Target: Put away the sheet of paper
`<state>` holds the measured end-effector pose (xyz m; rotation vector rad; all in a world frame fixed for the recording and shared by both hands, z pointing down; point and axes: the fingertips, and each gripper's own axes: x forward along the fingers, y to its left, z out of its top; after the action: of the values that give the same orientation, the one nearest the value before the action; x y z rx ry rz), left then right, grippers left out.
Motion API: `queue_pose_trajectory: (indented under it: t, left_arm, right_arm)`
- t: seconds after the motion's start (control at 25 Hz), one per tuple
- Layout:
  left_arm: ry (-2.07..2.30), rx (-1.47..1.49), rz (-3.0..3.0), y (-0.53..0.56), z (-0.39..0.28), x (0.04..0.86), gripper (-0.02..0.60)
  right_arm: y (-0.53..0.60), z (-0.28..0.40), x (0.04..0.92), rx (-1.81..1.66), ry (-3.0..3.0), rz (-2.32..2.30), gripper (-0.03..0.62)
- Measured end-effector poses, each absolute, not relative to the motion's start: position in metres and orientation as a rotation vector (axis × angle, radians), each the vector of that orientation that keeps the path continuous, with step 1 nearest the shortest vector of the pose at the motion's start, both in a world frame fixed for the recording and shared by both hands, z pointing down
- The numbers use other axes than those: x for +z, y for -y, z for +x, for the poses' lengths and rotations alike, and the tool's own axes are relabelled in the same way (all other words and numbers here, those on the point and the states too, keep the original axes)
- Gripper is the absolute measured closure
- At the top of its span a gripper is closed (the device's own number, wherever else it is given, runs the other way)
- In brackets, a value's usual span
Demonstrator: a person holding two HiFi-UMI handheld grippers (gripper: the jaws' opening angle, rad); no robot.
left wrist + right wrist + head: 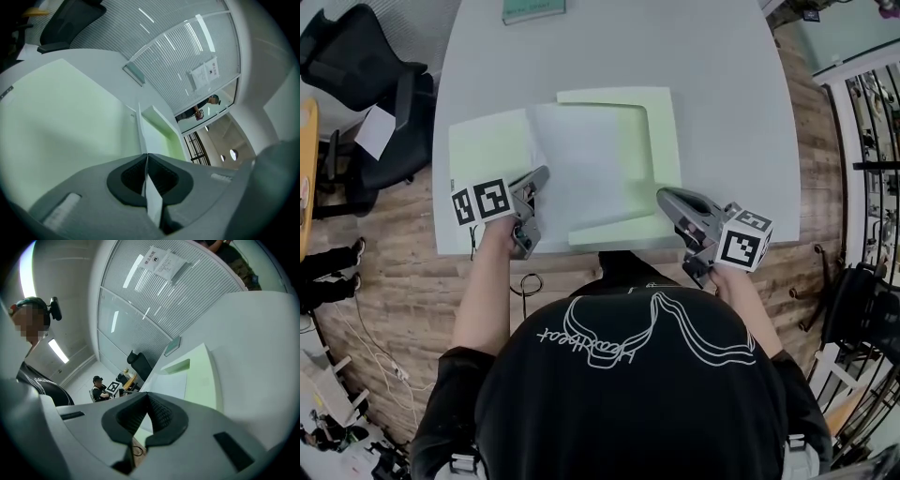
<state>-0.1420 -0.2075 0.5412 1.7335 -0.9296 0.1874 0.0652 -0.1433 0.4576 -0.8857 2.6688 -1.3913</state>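
Observation:
A white sheet of paper (586, 173) lies across an open pale green folder (664, 122) on the grey table (722, 75). My left gripper (542, 174) is shut on the sheet's left edge, which stands raised. In the left gripper view the sheet (153, 136) runs edge-on between the closed jaws of that gripper (147, 155), with the folder's left flap (61, 122) beside it. My right gripper (662, 195) sits at the folder's near right corner. Seen in its own view, that gripper (148, 394) has its jaws together and nothing visible between them; the folder (202, 376) lies beyond.
A teal book (532, 9) lies at the table's far edge. Black office chairs (366, 66) stand to the left, one with a paper (375, 131) on it. The table's near edge runs just under both grippers. A metal rack (877, 141) stands at the right.

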Motion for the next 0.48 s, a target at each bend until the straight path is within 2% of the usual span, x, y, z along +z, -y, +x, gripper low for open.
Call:
queue_pose_trajectory:
  t: [0.48]
  left_arm:
    - [0.885, 0.206, 1.735, 0.207, -0.112, 0.550, 0.571]
  right_arm:
    - [0.144, 0.077, 0.460, -1.385, -2.643, -0.920, 0.583]
